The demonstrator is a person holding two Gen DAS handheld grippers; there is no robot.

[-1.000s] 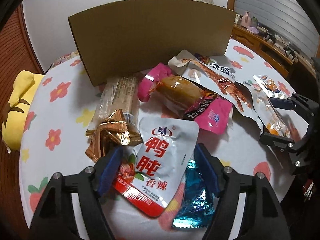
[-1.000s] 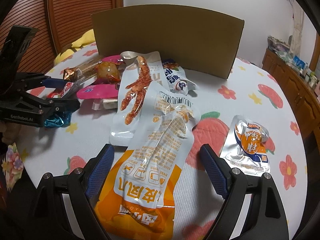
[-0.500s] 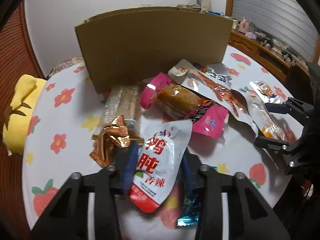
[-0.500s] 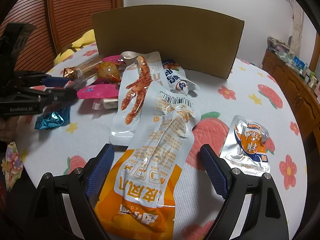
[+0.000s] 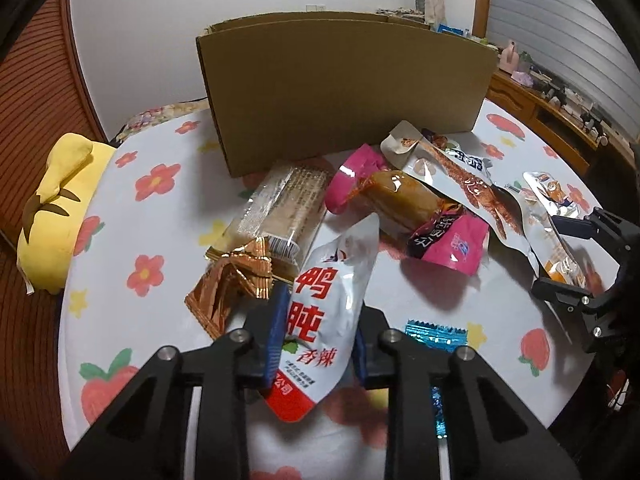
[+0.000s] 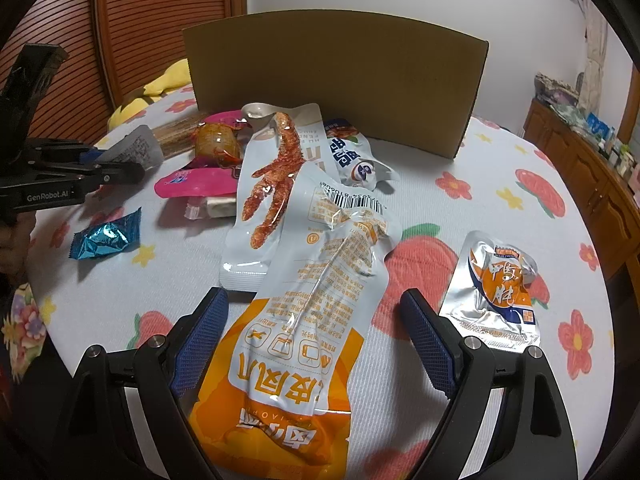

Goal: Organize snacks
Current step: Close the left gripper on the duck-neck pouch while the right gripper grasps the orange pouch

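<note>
My left gripper (image 5: 320, 340) is shut on a white and red snack pouch (image 5: 328, 304) and holds it above the table; the pouch also shows in the right wrist view (image 6: 134, 148). A cardboard box (image 5: 344, 96) stands at the back of the table. My right gripper (image 6: 316, 336) is open, its fingers on either side of an orange and white snack bag (image 6: 308, 320) lying on the table. A chicken-foot pack (image 6: 276, 184) lies just beyond that bag.
A gold wrapper (image 5: 232, 284), a clear cracker pack (image 5: 280, 208), a pink pack (image 5: 448, 240) and a blue candy (image 6: 106, 236) lie on the flowered tablecloth (image 5: 160, 184). A silver pouch (image 6: 496, 288) lies right of my right gripper. A yellow plush (image 5: 56, 208) sits at the left edge.
My left gripper has closed on the white and red pouch and lifted it off the table, uncovering the blue candy. The right gripper has not moved.
</note>
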